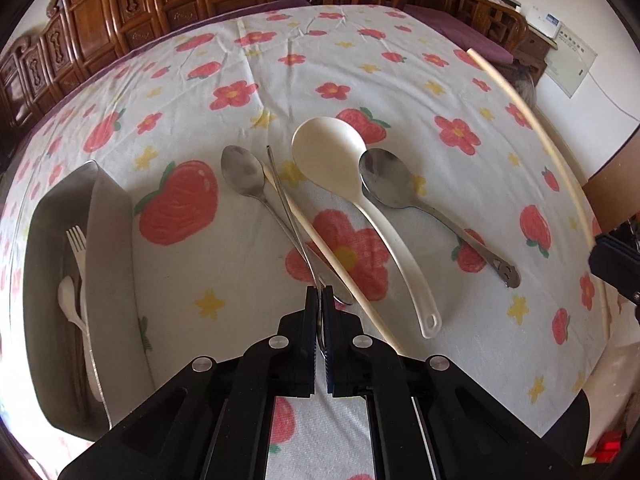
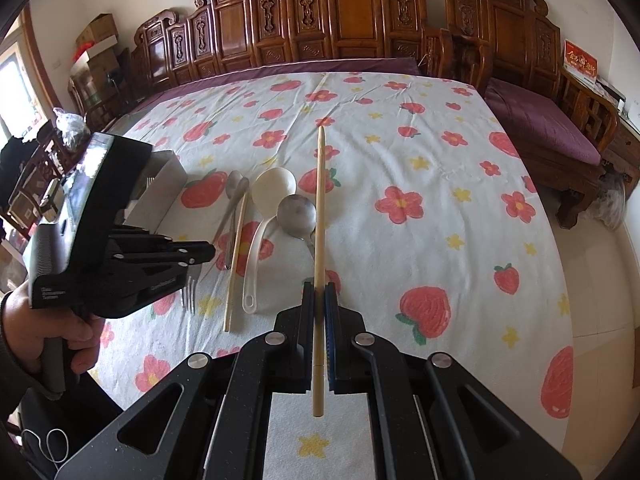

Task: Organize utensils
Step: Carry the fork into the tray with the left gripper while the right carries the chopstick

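My left gripper [image 1: 320,292] is shut on the thin handle of a metal fork [image 1: 286,196]. Its tines [image 2: 188,294] show below the gripper in the right wrist view. My right gripper [image 2: 319,286] is shut on a wooden chopstick [image 2: 319,208], held above the table and pointing away. On the floral cloth lie a small metal spoon [image 1: 240,176], a second chopstick [image 1: 340,268], a white plastic ladle spoon [image 1: 328,148] and a large metal spoon [image 1: 384,176]. A metal tray [image 1: 108,240] at the left holds a white plastic fork [image 1: 78,248] and spoon [image 1: 68,296].
A person's hand [image 2: 24,320] grips the left gripper's handle at the left. A carved wooden bench [image 2: 340,20] runs along the table's far side. Another bench with a purple cushion [image 2: 540,120] stands to the right. The held chopstick [image 1: 560,160] arcs across the right of the left wrist view.
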